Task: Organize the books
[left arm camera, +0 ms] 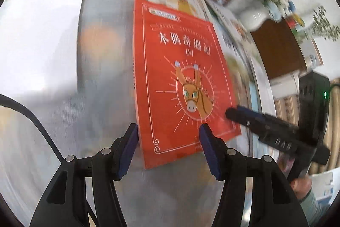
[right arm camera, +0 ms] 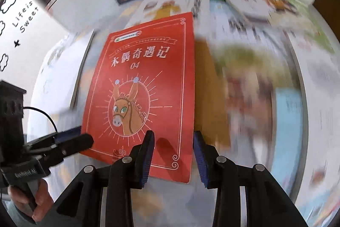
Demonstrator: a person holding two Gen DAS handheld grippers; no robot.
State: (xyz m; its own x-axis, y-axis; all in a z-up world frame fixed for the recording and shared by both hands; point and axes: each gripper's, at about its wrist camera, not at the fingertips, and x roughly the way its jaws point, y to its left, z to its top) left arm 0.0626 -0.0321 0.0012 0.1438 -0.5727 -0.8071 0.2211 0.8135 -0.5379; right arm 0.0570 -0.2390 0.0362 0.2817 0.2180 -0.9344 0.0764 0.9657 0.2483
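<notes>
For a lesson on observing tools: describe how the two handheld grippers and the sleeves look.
Each gripper is black plastic with two fingers carrying blue pads and round silver pins. The left gripper trails a thin black cable and bears white lettering; the right gripper shows a green light. A grey-green sleeve shows at the wrist.

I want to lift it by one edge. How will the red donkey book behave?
The red donkey book looks thin and soft-covered, so it will probably sag when lifted by one edge. Its glossy cover may slip between the fingers. It seems light and should slide easily over the books beneath.
</notes>
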